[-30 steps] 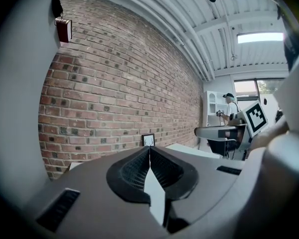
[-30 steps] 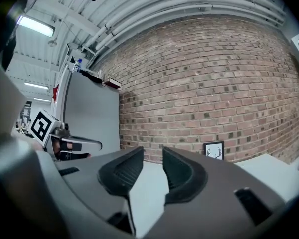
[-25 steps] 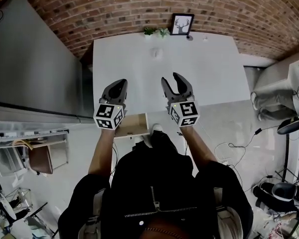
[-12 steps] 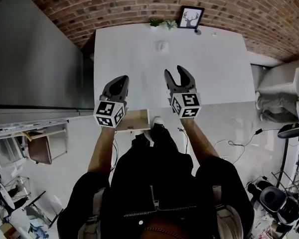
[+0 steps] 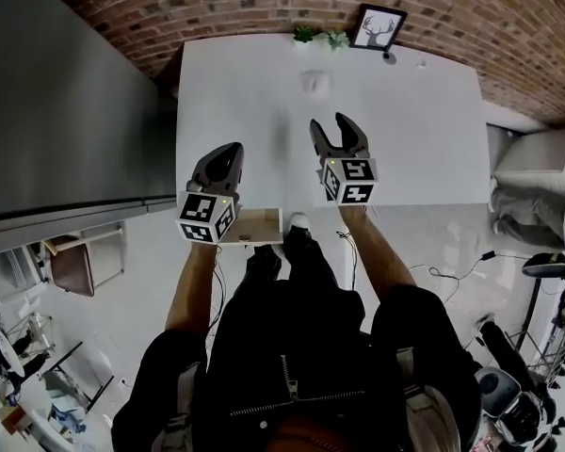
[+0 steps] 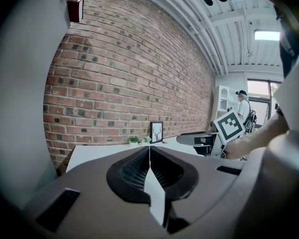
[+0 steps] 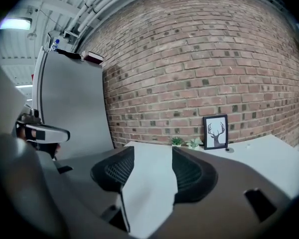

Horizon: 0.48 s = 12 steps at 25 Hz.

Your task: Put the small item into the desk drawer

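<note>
your right claw (image 5: 331,126) is opening: its jaws are spreading wider than they stood a second ago, and nothing is sitting between them. only the bare white desk (image 5: 414,139) is showing through the gap. the claw is also reaching further out over the desk top than it was a moment back, leaving the front edge behind.

your left claw (image 5: 230,152) is not changing. its jaws are staying pressed together with nothing in them, and it is hanging near the desk's front edge, just above the drawer (image 5: 260,224), which is standing pulled out below the desk.

the small item (image 5: 313,83) is lying as a pale shape on the desk top, well toward the far edge, in front of the plants (image 5: 320,36) and left of the framed deer picture (image 5: 378,28). it is well apart from both claws and nobody is touching it yet. what kind of thing it is, the views are not showing clearly.

taken together, you are setting up for the pick: the drawer is already waiting open, and the right claw is widening while it is heading toward the item. the grasp itself and the carry back to the drawer are both still ahead of you. you are probably going to need more reach forward, and slightly to the left, before those jaws are straddling the item.
</note>
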Motion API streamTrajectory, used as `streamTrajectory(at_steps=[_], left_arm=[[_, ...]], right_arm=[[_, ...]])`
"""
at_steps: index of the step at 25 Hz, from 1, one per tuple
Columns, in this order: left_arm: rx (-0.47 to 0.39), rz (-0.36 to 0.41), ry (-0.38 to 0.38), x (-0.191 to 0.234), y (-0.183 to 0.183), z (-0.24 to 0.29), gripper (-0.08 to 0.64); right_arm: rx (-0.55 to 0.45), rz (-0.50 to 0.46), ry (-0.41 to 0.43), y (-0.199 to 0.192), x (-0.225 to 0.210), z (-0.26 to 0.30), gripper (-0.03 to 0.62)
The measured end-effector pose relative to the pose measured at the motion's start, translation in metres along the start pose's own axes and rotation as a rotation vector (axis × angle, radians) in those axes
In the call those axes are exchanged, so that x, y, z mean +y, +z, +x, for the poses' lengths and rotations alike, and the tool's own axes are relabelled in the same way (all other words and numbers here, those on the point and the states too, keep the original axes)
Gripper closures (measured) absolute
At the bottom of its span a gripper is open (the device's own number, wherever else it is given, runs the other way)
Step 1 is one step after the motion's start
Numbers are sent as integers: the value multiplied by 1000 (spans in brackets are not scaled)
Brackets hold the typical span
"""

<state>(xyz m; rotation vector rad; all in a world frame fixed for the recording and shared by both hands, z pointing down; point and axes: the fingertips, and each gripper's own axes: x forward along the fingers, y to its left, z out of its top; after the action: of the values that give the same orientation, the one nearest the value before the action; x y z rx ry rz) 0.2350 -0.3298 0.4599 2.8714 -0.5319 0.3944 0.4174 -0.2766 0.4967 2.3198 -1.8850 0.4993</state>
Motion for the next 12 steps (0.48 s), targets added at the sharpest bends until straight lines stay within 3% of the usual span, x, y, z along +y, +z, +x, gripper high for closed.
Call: streamTrajectory(at_steps=[12], left_arm=[[43, -61, 79, 18, -22, 10, 538]], right_arm=[[156, 10, -17, -46, -40, 72, 351]])
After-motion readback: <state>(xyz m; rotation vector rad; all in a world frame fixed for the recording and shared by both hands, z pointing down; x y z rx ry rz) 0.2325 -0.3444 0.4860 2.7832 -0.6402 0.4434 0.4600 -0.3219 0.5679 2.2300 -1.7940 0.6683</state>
